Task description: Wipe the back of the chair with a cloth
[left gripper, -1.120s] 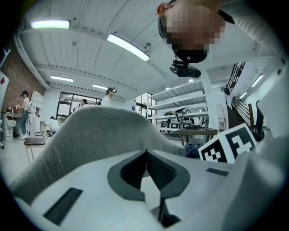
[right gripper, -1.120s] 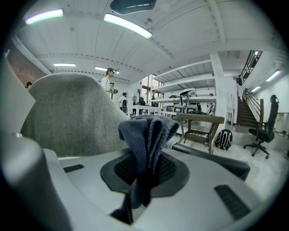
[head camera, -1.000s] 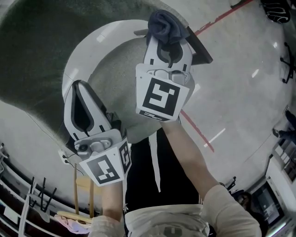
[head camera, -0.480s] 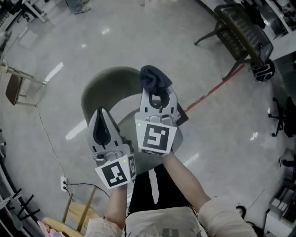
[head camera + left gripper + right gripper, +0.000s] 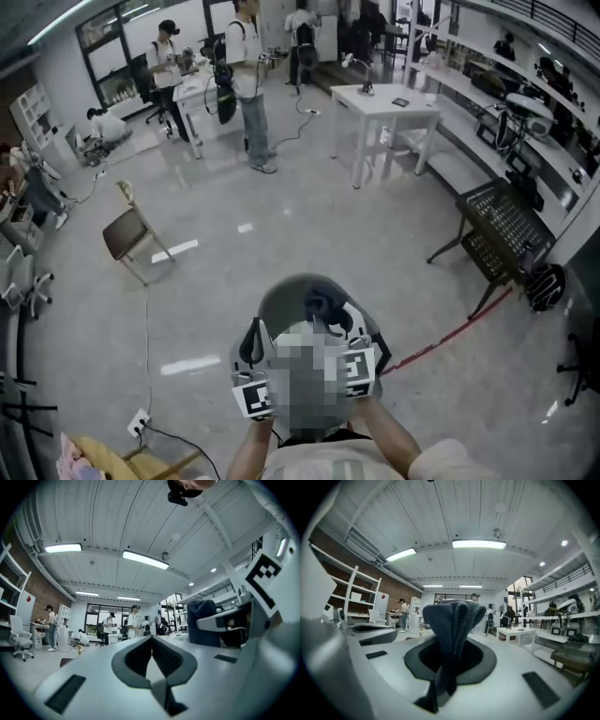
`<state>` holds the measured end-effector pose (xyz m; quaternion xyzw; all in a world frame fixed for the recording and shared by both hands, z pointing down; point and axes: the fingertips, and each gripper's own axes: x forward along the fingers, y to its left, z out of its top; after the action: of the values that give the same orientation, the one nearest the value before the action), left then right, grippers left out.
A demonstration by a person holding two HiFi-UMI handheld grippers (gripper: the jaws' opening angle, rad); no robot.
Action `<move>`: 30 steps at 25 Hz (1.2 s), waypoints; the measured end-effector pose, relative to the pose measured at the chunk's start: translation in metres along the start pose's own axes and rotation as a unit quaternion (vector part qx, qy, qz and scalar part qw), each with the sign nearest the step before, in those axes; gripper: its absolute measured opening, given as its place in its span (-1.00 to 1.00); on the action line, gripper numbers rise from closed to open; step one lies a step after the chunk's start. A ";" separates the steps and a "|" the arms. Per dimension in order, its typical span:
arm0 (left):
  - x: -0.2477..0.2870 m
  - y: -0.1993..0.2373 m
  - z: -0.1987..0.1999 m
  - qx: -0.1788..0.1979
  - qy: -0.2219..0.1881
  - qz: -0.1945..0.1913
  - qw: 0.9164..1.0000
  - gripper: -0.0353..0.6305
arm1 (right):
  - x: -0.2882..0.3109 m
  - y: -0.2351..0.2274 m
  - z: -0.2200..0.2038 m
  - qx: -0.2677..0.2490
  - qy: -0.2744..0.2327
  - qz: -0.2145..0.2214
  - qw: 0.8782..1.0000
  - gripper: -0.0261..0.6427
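In the head view, the chair [image 5: 283,294] shows as a rounded grey-green shape low in the middle, mostly hidden behind both grippers and a mosaic patch. My right gripper [image 5: 327,317] is shut on a dark blue cloth [image 5: 322,303], which bunches up above its tips. In the right gripper view, the cloth [image 5: 453,619] stands folded between the closed jaws of the right gripper [image 5: 451,654]. My left gripper [image 5: 253,334] sits just left of it. Its jaws meet with nothing between them in the left gripper view [image 5: 152,642]. Both grippers point level out into the room.
A small brown chair [image 5: 126,234] stands to the left on the glossy floor. A white table [image 5: 385,102] and several people [image 5: 248,67] are at the back. A black wire bench [image 5: 502,231] is at the right, a red floor line [image 5: 452,336] beside it, and a cable [image 5: 147,330] at the left.
The head view has swung up from looking straight down at the chair to looking across the room. Both grippers now sit small and low in it, and the cloth stays in the right one.
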<state>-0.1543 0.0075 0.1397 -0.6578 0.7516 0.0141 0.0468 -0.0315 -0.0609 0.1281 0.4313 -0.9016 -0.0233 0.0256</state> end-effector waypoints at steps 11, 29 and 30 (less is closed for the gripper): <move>-0.038 -0.006 0.027 0.012 -0.036 -0.018 0.999 -0.85 | -0.054 0.047 -0.042 0.017 0.042 0.039 0.998 -0.75; -0.029 -0.029 0.029 0.009 -0.039 -0.059 0.997 -0.85 | -0.051 0.045 -0.025 0.001 0.023 0.037 0.999 -0.75; -0.029 -0.030 0.027 0.007 -0.037 -0.061 0.997 -0.85 | -0.052 0.045 -0.027 0.002 0.026 0.035 0.999 -0.75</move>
<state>-0.1195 0.0344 0.1168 -0.7013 0.7078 0.0303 0.0793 -0.0319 0.0072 0.1562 0.4000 -0.9151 -0.0093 0.0494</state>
